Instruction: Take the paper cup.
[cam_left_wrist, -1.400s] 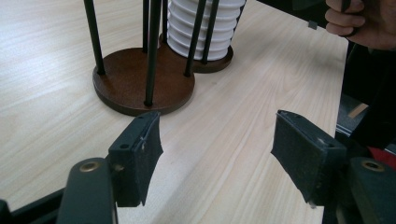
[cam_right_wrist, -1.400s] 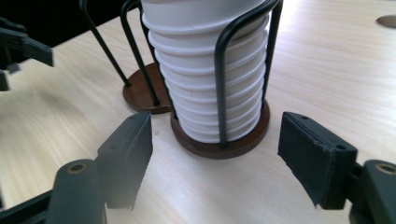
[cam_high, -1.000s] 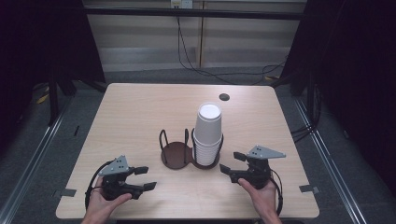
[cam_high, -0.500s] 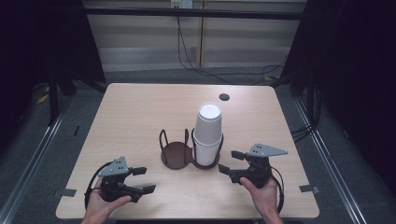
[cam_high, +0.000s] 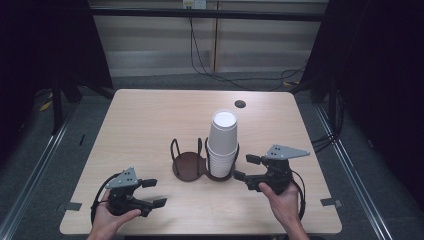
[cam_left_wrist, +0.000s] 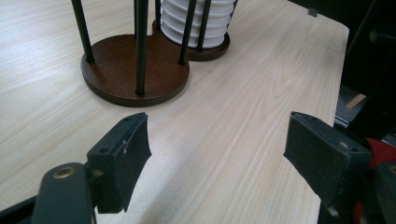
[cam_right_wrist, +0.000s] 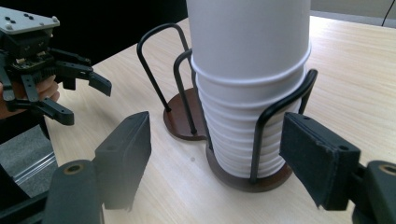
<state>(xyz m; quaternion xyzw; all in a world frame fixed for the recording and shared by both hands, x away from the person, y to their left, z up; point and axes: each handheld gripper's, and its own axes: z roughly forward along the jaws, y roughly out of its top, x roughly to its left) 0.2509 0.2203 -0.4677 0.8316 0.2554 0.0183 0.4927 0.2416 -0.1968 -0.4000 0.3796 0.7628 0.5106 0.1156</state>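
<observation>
A tall stack of white paper cups (cam_high: 222, 142) (cam_right_wrist: 247, 93) stands in the right half of a brown two-place holder with black wire loops (cam_high: 189, 165) (cam_left_wrist: 135, 70); its left half holds nothing. My right gripper (cam_high: 243, 167) (cam_right_wrist: 217, 130) hovers open just right of the stack, pointing at it, with the cups beyond its tips. My left gripper (cam_high: 156, 192) (cam_left_wrist: 217, 140) (cam_right_wrist: 86, 101) rests low at the front left, aimed at the holder. Its jaws have just been opening and nothing is between them.
The light wooden table (cam_high: 150, 120) carries a small dark round hole (cam_high: 240, 104) near its far edge. Dark floor and cables lie beyond the far side. Both hands come in over the near edge.
My right gripper has lifted a little off the table beside the cup stack. The left hand has stayed where it was, its jaws a bit wider apart.
</observation>
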